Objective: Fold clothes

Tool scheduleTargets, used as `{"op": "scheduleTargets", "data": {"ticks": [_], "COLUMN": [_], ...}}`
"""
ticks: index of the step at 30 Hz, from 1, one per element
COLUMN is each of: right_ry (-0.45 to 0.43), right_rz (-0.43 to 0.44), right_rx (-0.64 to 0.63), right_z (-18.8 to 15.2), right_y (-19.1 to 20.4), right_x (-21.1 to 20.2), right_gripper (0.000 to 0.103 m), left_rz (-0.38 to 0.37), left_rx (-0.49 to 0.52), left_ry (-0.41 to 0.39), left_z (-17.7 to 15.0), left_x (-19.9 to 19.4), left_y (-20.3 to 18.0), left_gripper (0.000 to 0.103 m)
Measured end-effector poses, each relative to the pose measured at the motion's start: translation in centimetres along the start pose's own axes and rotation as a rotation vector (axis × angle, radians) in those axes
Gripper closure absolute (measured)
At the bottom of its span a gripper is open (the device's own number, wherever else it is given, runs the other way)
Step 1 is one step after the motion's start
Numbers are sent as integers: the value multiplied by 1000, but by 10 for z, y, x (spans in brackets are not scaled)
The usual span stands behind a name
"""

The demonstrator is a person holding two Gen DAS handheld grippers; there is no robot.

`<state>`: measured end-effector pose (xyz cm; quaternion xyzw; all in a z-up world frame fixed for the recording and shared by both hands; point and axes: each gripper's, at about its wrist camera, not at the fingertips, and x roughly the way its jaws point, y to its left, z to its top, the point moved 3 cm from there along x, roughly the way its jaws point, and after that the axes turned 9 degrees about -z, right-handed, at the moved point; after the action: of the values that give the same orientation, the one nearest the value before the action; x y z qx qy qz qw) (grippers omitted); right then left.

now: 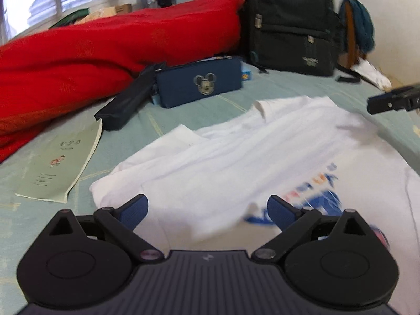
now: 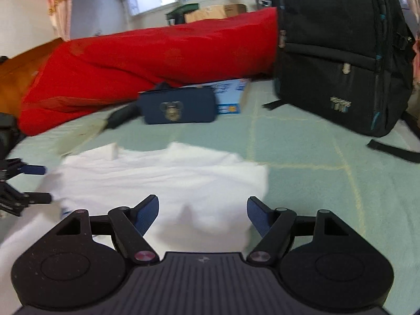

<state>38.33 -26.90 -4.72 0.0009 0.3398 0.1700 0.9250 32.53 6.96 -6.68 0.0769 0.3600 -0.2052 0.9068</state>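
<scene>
Left gripper [image 1: 207,211] hangs wide open over the near edge of the shirt [image 1: 236,152], blue pads spread, nothing between them. Its own view gives us the shirt's blue and red print, blurred, just off the right finger, and a folded sleeve sticking out at the left. Only this view shows the green booklet [image 1: 60,168] lying on the sheet [image 1: 210,102] just left of the shirt, beside a dark folded umbrella [image 1: 126,102]. Behind those sits a navy pouch [image 1: 199,84] with a mouse badge, leaning against the red quilt [image 1: 105,47]. A black backpack [image 1: 291,23] stands at the back right, window behind. The right gripper [image 1: 393,101] pokes in from the right edge, above the shirt's far side.

Over to the right wrist view: right gripper [image 2: 203,215] is also fully open and empty, hovering over the shirt [image 2: 162,173] at its right corner. Here the print is barely visible, but a blue box [image 2: 231,97] shows plainly behind the pouch [image 2: 178,109]. The left gripper [image 2: 34,183] shows at the left edge, fingers apart over the shirt's edge. Pale green sheet [image 2: 302,147] with yellow lines runs back to the quilt [image 2: 157,55] and backpack [image 2: 338,52]; cardboard boxes [image 2: 218,10] sit under the window.
</scene>
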Motion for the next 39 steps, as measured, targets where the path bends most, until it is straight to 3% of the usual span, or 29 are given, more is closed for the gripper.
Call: {"op": "scheduleTargets", "data": {"ticks": [5,9,11,15,19,23,27,35,39], "right_ry": [41,105,73,68,88,66,4,83,43], "right_rz": [48,4,-34,-70,-115,-141,-85,-53,-72], "right_rx": [-141,-209,-238,-233,-225,-248,-233,-207,-148], "right_z": [-35,-69,-82,-96,-110,-118,-120,-168,-185], "right_y": [46,63,64,56,46,57,88,129,125], "right_x": [-14,-5,-11,-33,-58,-89,-111,-96,-104], "right_gripper": [19,19,15,11,11,11,5,1,0], "left_rz": [-33,-78,-92,-105,-90,-66,-58,-85,-71], "left_rx": [71,56,28,-55,-94,-60,-14,-38,-43], "left_ry": [37,33,28,20,10,-7,-48,-18,-29], "left_z": [-27,-59,-77,-111,-125,-124,-122,-159,-178], "left_x": [-30,-43,-47,-58,-81,-105,-116,-114,-124], "left_y": [-35,-53,-56,-53,-54,-67,-90,-129,-140], "left_gripper": [4,4,4,2,2,2,2,2,1]}}
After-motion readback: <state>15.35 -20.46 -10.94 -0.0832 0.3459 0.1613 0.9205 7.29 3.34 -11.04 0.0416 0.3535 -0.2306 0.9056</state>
